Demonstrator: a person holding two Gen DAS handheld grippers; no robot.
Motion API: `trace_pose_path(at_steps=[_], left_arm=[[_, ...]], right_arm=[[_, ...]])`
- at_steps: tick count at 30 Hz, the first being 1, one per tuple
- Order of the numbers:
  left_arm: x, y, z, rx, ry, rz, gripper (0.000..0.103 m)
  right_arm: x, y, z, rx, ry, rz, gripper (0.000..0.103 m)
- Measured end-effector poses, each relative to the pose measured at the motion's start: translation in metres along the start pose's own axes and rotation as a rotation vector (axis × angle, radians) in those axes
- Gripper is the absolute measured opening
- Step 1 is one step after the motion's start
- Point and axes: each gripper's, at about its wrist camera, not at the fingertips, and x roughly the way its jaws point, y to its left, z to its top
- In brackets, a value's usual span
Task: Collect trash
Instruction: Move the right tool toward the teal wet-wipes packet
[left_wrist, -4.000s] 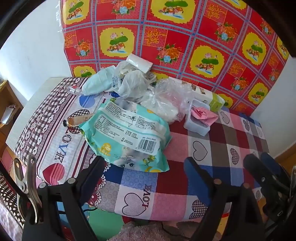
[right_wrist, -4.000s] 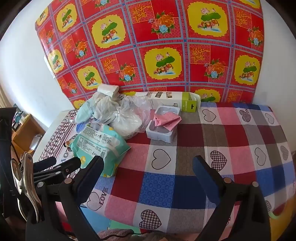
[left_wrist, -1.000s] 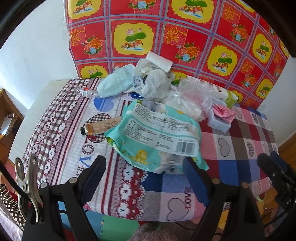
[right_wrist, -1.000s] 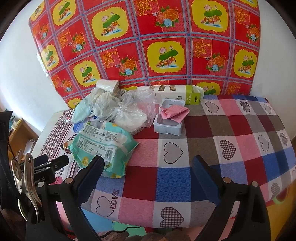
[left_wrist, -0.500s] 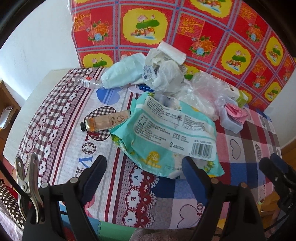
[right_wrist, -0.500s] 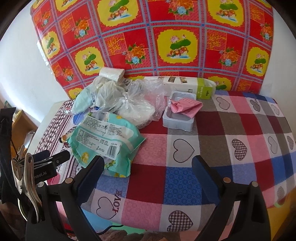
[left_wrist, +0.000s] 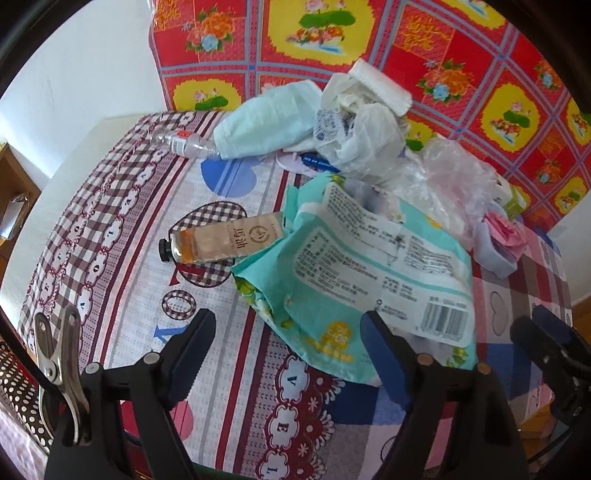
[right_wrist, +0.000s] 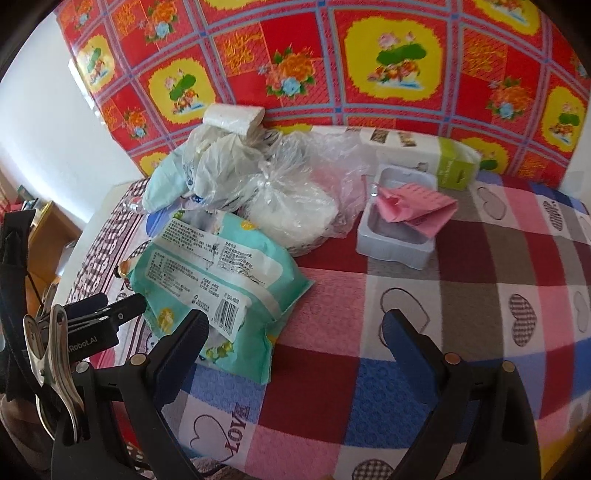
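Trash lies on a checked tablecloth (right_wrist: 461, 295). A teal wet-wipe pack (left_wrist: 369, 266) (right_wrist: 218, 273) lies nearest. Left of it lies an amber tube with a black cap (left_wrist: 225, 240). Behind are crumpled white plastic bags (left_wrist: 362, 133) (right_wrist: 221, 162), a pale blue cloth (left_wrist: 266, 122), a clear small bottle (left_wrist: 181, 142), a clear bag holding white stuff (right_wrist: 291, 206), and a plastic tub with pink paper (right_wrist: 402, 225). My left gripper (left_wrist: 284, 336) is open and empty, just before the pack. My right gripper (right_wrist: 295, 332) is open and empty, over the table's front.
A white and green carton (right_wrist: 428, 151) lies by the red flowered wall cloth (right_wrist: 369, 55). A paper roll (right_wrist: 232, 118) tops the pile. A wooden shelf (right_wrist: 44, 236) stands at far left. The left gripper's tips (right_wrist: 110, 314) show in the right wrist view.
Both grippers have moved forward and left towards the pile; the wipe pack and tube now look larger and closer. Nothing on the table has moved.
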Motion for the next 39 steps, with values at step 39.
trace_pose_path(at_steps=[39], left_arm=[[0.056, -0.001, 0.026, -0.041, 0.059, 0.003, 0.072]], right_arm=[[0.085, 0.011, 0.013, -0.052, 0.221, 0.123, 0.081]])
